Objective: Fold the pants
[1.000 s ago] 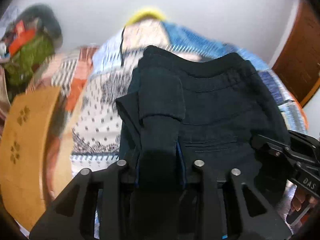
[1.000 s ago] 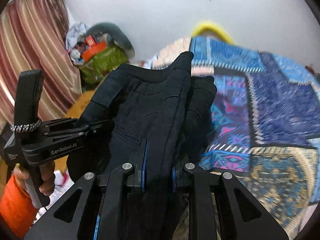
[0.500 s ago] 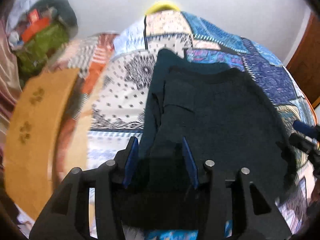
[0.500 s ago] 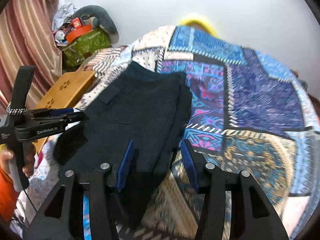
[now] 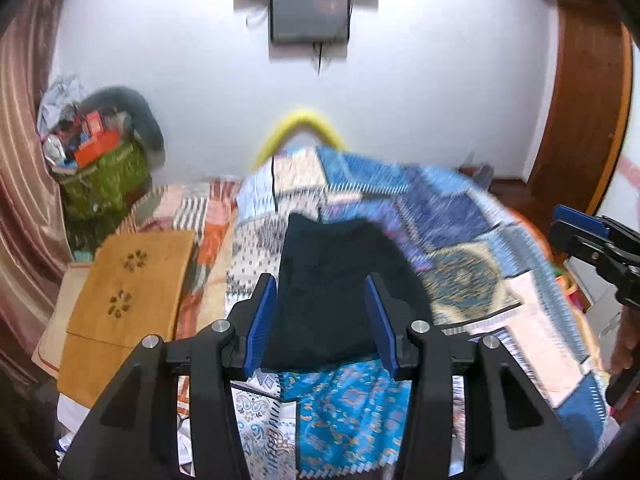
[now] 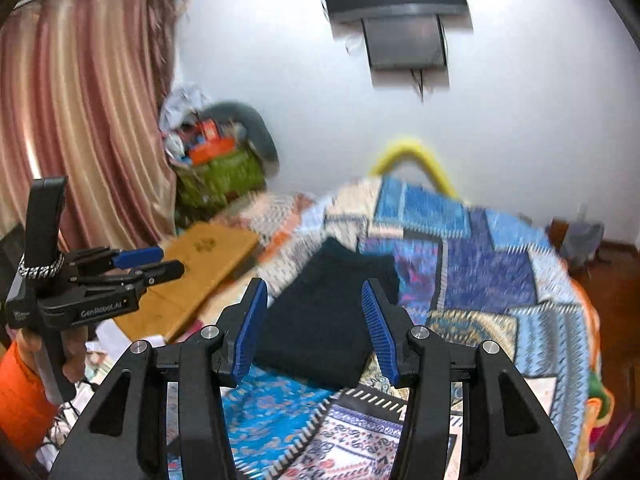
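Pants (image 5: 332,288): dark, folded into a compact rectangle, lying flat on the patchwork quilt (image 5: 460,272) of the bed, free of both claws.
Left claw (image 5: 322,320): spread, blue pads apart, nothing between them; raised above the near edge of the pants.
Right claw (image 6: 316,324): spread and empty too, held above the pants.
Left hand (image 6: 60,344): wraps the left claw's handle beside an orange sleeve (image 6: 20,400).
Beside the bed: wooden board (image 5: 128,296), green bag (image 5: 104,184).
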`<state>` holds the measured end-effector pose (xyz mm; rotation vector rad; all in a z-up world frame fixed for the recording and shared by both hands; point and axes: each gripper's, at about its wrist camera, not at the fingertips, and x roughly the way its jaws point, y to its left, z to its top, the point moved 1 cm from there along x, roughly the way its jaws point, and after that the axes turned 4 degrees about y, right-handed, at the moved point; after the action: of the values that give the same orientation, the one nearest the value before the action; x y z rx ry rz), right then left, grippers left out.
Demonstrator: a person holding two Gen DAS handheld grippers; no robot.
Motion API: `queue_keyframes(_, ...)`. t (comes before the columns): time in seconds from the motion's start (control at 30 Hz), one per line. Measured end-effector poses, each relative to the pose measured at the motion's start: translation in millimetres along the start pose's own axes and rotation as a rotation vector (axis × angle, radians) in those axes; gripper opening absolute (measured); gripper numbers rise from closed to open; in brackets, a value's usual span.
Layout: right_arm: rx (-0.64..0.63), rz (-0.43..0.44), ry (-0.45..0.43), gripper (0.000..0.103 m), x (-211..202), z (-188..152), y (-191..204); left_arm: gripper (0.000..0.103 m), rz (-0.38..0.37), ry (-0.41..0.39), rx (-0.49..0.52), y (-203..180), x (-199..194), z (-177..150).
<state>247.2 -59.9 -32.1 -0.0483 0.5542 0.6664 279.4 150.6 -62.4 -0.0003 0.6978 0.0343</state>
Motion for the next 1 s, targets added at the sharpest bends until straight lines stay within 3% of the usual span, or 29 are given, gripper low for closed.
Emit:
queue_keyframes(0.2,-0.066,0.005,-0.17,0.045,-71,-4,37,0.052,-0.03,-0.193,0.005,-22,-101,-19)
queue_keyframes(0.33,-0.078,-0.01,-0.253,0.045,-102,-20,55,0.052,0.004,-0.313,-0.004,-34,-151,-39)
queue_keyframes(0.47,-0.063,-0.015,-0.317,0.045,-126,-34,65,0.057,0.017,-0.39,0.003,-44,-182,-56)
queue_keyframes(0.6,-0.071,-0.034,-0.355,0.045,-138,-42,73,0.071,0.037,-0.433,-0.015,-47,-199,-67)
queue_keyframes(0.63,-0.071,-0.045,-0.361,0.048,-140,-43,75,0.074,0.04,-0.442,-0.019,-48,-201,-69)
queue_keyframes(0.67,-0.07,-0.057,-0.366,0.058,-141,-43,76,0.077,0.043,-0.449,-0.021,-48,-204,-72)
queue_keyframes(0.73,-0.067,-0.07,-0.382,0.071,-143,-44,78,0.09,0.054,-0.46,-0.019,-51,-207,-76)
queue_keyframes(0.83,-0.07,-0.084,-0.372,0.075,-140,-41,78,0.097,0.069,-0.469,-0.009,-56,-209,-81)
queue_keyframes(1.0,-0.062,-0.111,-0.357,0.087,-135,-41,78,0.102,0.069,-0.456,0.007,-60,-203,-84)
